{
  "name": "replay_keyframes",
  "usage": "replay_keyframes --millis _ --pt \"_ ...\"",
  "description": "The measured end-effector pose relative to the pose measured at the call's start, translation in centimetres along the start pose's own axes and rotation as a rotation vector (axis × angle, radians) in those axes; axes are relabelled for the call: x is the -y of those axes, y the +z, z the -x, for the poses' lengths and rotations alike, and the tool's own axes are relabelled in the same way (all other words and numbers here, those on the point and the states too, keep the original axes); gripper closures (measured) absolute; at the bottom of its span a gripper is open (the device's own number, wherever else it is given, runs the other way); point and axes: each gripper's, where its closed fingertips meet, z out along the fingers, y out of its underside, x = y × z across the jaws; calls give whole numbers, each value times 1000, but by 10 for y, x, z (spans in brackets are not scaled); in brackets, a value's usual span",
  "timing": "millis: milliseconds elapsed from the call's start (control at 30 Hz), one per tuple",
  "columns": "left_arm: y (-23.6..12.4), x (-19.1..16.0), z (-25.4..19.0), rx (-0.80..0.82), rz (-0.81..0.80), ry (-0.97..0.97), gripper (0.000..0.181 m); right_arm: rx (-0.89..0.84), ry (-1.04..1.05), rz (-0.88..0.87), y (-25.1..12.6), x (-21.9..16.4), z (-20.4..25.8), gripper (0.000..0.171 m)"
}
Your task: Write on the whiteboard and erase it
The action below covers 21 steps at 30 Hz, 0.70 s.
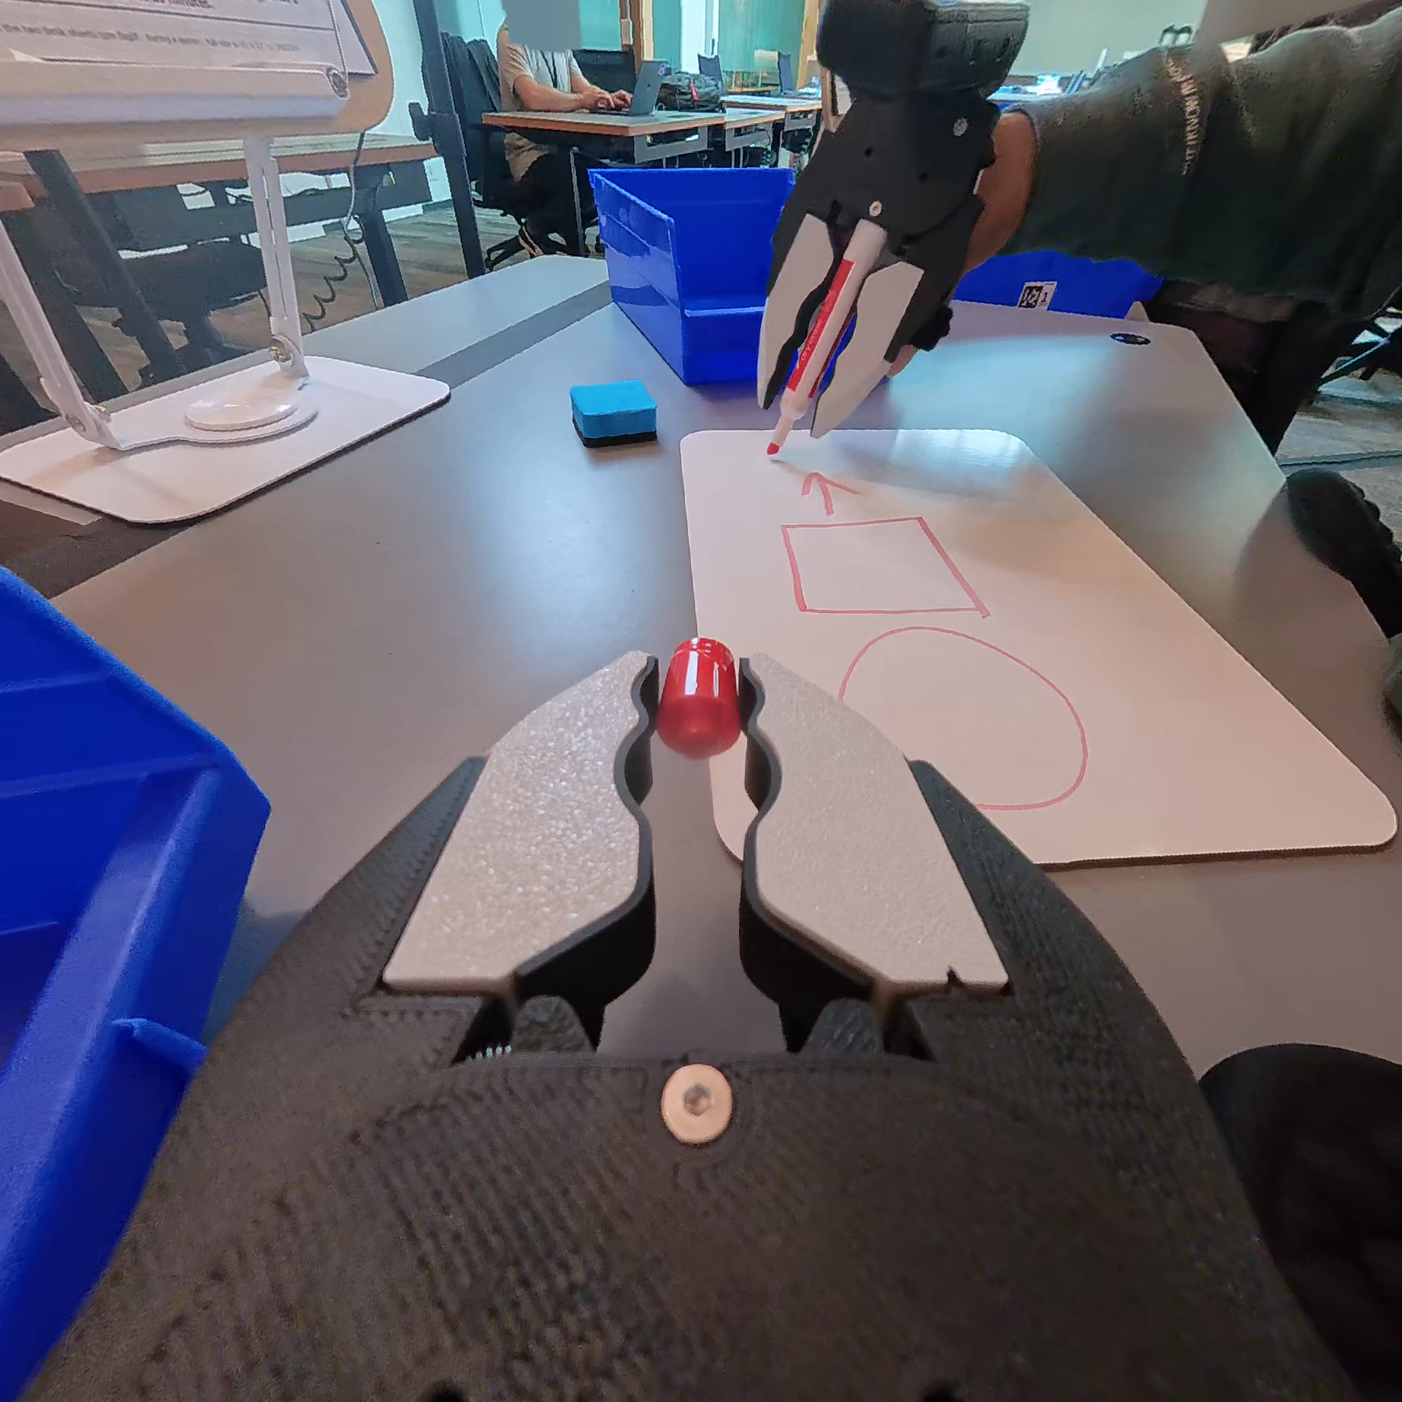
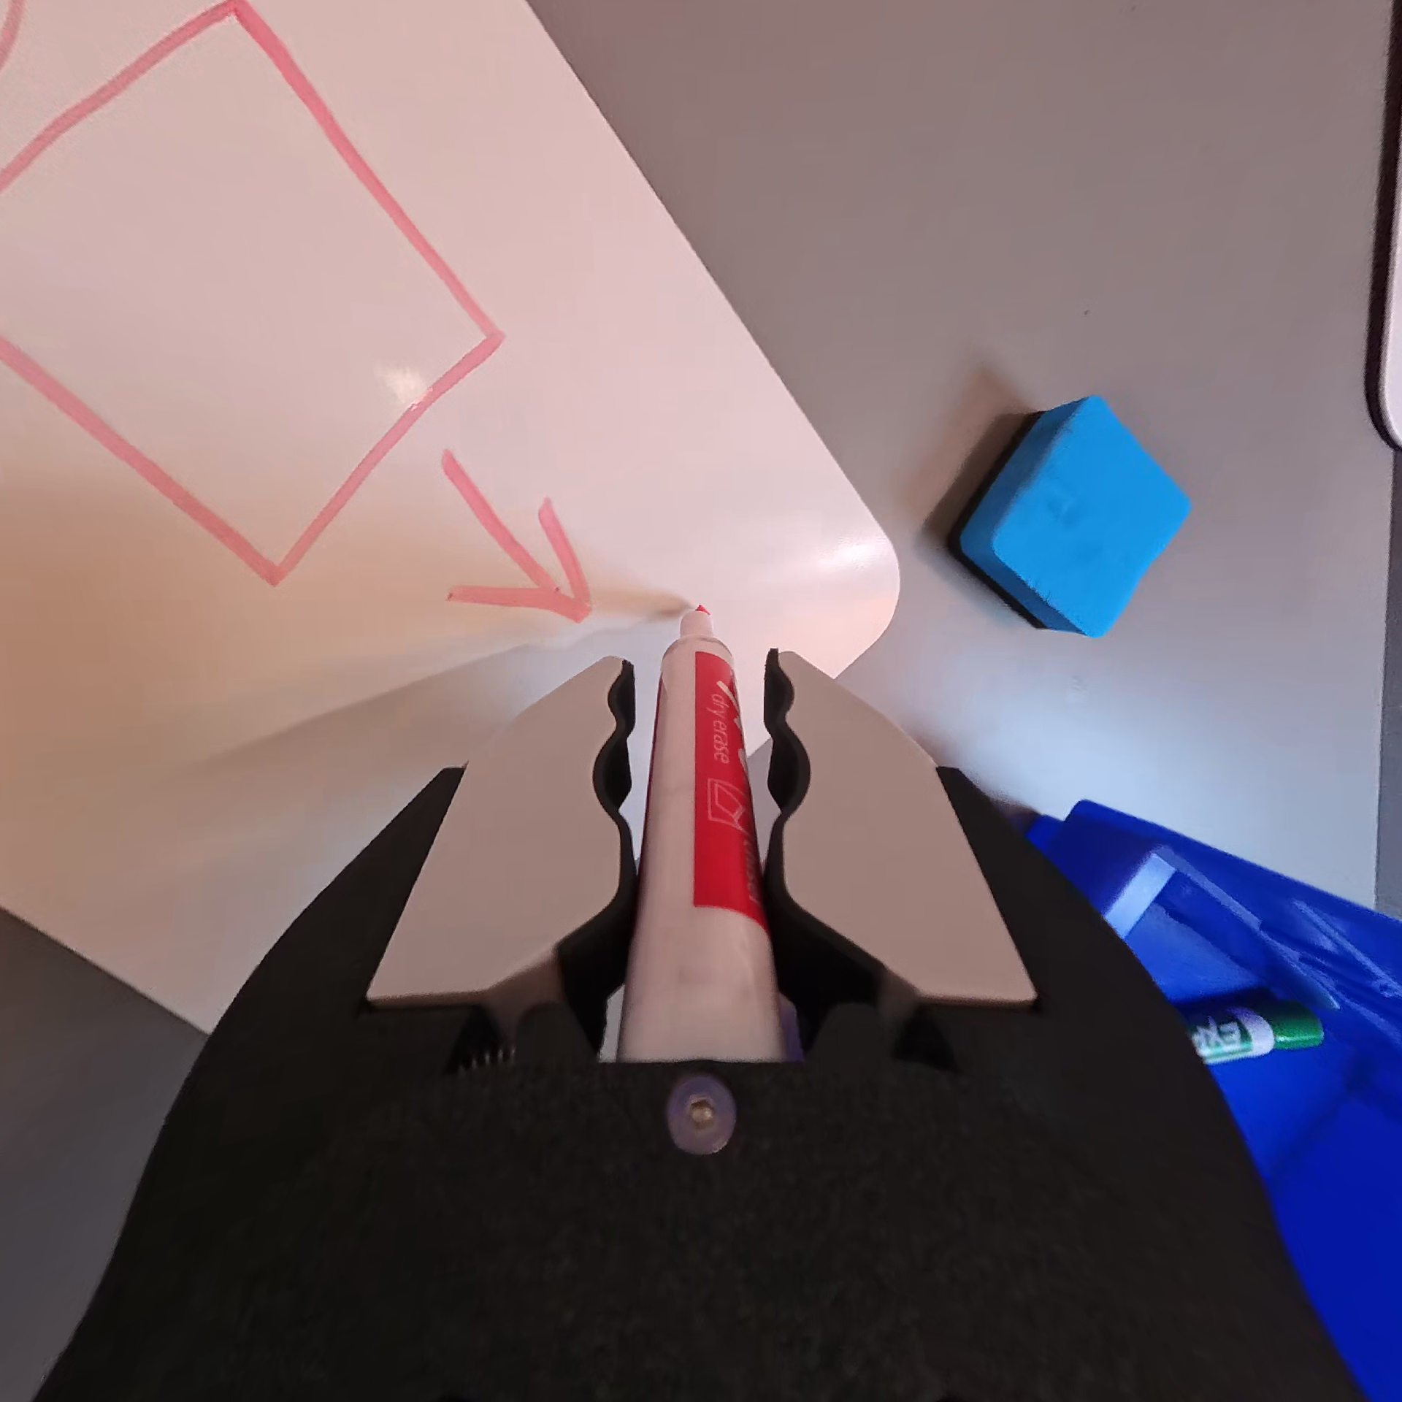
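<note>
A white whiteboard (image 1: 1062,683) lies flat on the grey table, with a red circle, a square and an arrow drawn on it; it also shows in the right wrist view (image 2: 227,683). My right gripper (image 2: 696,664) is shut on a red dry-erase marker (image 2: 702,819), tip at the board's far corner just past the arrow; it shows in the left wrist view (image 1: 793,413) too, with the marker (image 1: 815,341). My left gripper (image 1: 698,667) is shut on the red marker cap (image 1: 698,698), low at the board's near left edge. A blue eraser (image 1: 613,411) sits left of the board (image 2: 1073,516).
A blue bin (image 1: 683,265) stands behind the board; in the right wrist view this bin (image 2: 1252,1100) holds a green marker (image 2: 1259,1039). Another blue bin (image 1: 99,872) is at my near left. A white stand base (image 1: 227,432) sits far left. A person works at a distant desk. Tip to tip, the grippers are about 25 centimeters apart. From my right tips it is roughly 9 centimeters to the blue eraser (image 1: 613,411); from my left, 30 centimeters. My right wrist view (image 2: 1054,467) looks at it from another angle.
</note>
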Motion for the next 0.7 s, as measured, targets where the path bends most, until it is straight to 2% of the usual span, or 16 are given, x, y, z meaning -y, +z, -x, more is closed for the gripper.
replay_keyframes --millis 233,533,700 --pt "0 0 0 -3 1 -1 161 28 -3 27 2 -2 4 138" --pt "0 -1 -1 -2 4 7 161 101 -49 50 -10 -6 50 138" --pt "1 -1 -2 -4 5 11 161 12 -15 2 -11 3 20 138"
